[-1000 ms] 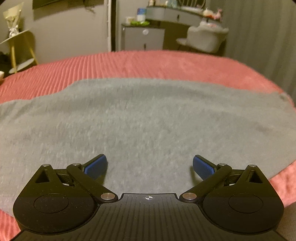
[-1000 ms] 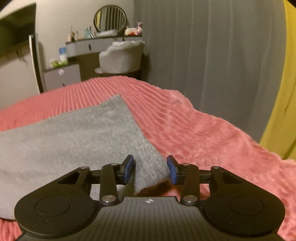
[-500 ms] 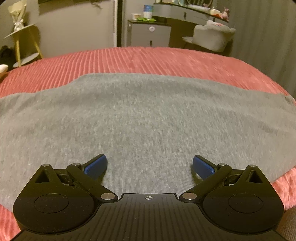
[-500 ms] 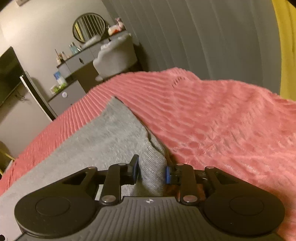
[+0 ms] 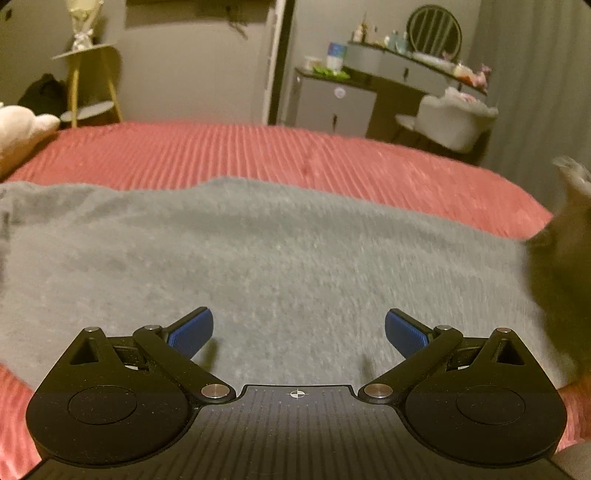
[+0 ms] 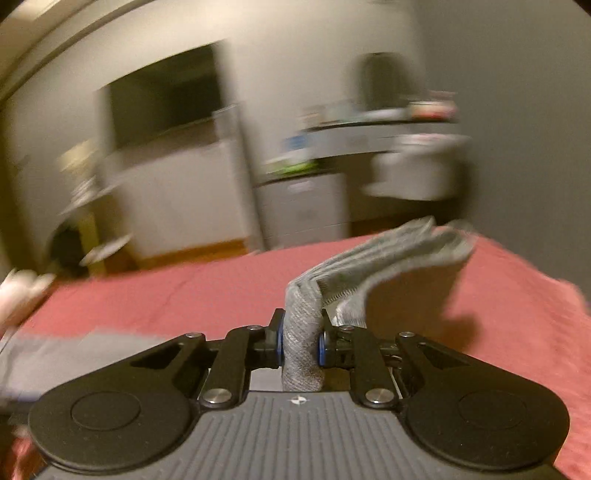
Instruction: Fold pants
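Note:
Grey knit pants [image 5: 280, 258] lie spread flat on a red ribbed bedspread [image 5: 258, 147]. My left gripper [image 5: 299, 332] is open and empty, held low over the near part of the pants. My right gripper [image 6: 301, 341] is shut on the pants' end [image 6: 388, 254], which is lifted off the bed and trails forward in a raised fold. That lifted end also shows blurred at the right edge of the left wrist view [image 5: 565, 229]. A flat grey part of the pants [image 6: 74, 350] lies at the lower left of the right wrist view.
Beyond the bed stand a grey cabinet [image 5: 332, 103], a vanity desk with a round mirror [image 5: 434, 27], a white chair [image 5: 454, 118] and a yellow-legged side table [image 5: 88, 81]. A white plush item [image 5: 22, 125] lies at the bed's left edge. The right wrist view is motion-blurred.
My right gripper closed on the pants' end, lifted it off the bed and swung left. My left gripper stayed open over the pants and shifted slightly.

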### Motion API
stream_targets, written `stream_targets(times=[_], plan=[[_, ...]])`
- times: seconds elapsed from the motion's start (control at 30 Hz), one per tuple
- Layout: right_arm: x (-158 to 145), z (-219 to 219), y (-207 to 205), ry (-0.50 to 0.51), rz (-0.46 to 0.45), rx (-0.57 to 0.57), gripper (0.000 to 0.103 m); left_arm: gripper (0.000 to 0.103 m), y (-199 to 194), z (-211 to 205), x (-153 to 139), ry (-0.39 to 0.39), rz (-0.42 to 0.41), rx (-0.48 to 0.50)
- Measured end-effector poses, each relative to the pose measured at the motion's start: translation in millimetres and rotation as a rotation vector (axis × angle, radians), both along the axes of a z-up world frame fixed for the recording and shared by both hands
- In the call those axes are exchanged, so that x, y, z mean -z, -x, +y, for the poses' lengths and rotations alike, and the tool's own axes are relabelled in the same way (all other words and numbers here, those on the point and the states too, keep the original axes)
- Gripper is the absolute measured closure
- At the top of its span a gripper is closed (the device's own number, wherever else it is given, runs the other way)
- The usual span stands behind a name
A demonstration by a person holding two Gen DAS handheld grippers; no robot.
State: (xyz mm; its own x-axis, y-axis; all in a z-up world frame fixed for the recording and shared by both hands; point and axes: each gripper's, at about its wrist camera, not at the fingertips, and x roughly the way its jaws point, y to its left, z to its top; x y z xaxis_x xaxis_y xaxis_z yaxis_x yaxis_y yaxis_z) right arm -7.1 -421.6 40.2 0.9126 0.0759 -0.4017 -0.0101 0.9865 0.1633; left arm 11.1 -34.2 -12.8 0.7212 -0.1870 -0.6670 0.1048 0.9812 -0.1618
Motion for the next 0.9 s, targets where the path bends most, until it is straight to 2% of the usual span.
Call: stream_targets(times=[0.07, 0.17, 0.23, 0.27, 0.3, 0.37, 0.4, 0.43, 0.47, 0.53, 0.6, 0.63, 0.67, 0.7, 0.73, 0.8, 0.83, 0.9], plan=[[10.8, 52.4, -13.3, 0.026, 0.045, -0.125, 0.087, 0.0, 3.6, 7.8, -4.7, 0.01, -0.013, -0.022], [40.8, 102.7, -32.5, 0.007, 0.179, -0.255, 0.086, 0.0, 5.7, 24.3, -6.7, 0.05, -0.001, -0.069], [66.3, 127.0, -44.9, 0.006, 0.304, -0.328, 0.081, 0.0, 4.7, 34.0, -5.4, 0.078, 0.017, -0.094], [76.2, 136.7, -52.6, 0.028, 0.395, -0.355, 0.08, 0.0, 3.7, 36.3, -4.3, 0.084, 0.022, -0.102], [78.8, 138.6, -57.8, 0.026, 0.438, -0.362, 0.076, 0.0, 2.6, 38.1, -3.3, 0.086, 0.025, -0.105], [71.2, 129.6, -53.4, -0.057, 0.42, -0.347, 0.061, 0.0, 0.4, 38.2, -2.1, 0.083, 0.026, -0.096], [65.4, 118.3, -50.3, -0.131, 0.395, -0.336, 0.043, 0.0, -0.6, 36.7, -1.0, 0.084, 0.029, -0.084], [60.6, 104.2, -45.4, -0.215, 0.365, -0.308, 0.03, 0.0, -0.6, 34.2, 0.2, 0.086, 0.033, -0.07], [58.1, 92.2, -38.7, -0.275, 0.335, -0.262, 0.029, 0.0, -1.5, 31.7, 2.1, 0.088, 0.04, -0.053], [57.8, 62.9, -29.0, -0.323, 0.307, -0.141, 0.029, 0.0, -3.5, 23.2, 6.4, 0.086, 0.061, -0.01], [72.2, 37.7, -23.2, -0.336, 0.358, -0.007, 0.03, 0.0, -3.9, 15.1, 7.5, 0.093, 0.084, 0.041], [85.1, 25.5, -22.7, -0.351, 0.427, 0.063, 0.038, 0.0, -3.1, 11.2, 6.1, 0.104, 0.085, 0.072], [95.3, 12.2, -19.3, -0.428, 0.451, 0.101, 0.04, 0.0, -1.9, 7.3, 3.2, 0.12, 0.077, 0.104], [100.1, -4.0, -10.0, -0.555, 0.399, 0.123, 0.04, 0.0, -1.7, 2.8, -0.6, 0.136, 0.066, 0.132], [101.6, -13.8, -2.8, -0.629, 0.35, 0.148, 0.04, 0.0, -3.5, -3.1, -4.7, 0.157, 0.056, 0.16], [107.8, -26.2, 8.6, -0.697, 0.298, 0.24, 0.04, 0.0, -8.7, -14.8, -12.1, 0.205, 0.051, 0.199], [112.1, -29.4, 9.3, -0.734, 0.29, 0.248, 0.04, 0.0, -13.7, -21.9, -13.4, 0.234, 0.067, 0.216], [116.9, -31.9, 9.4, -0.757, 0.286, 0.259, 0.04, 0.0, -28.2, -36.3, -9.3, 0.304, 0.15, 0.249]])
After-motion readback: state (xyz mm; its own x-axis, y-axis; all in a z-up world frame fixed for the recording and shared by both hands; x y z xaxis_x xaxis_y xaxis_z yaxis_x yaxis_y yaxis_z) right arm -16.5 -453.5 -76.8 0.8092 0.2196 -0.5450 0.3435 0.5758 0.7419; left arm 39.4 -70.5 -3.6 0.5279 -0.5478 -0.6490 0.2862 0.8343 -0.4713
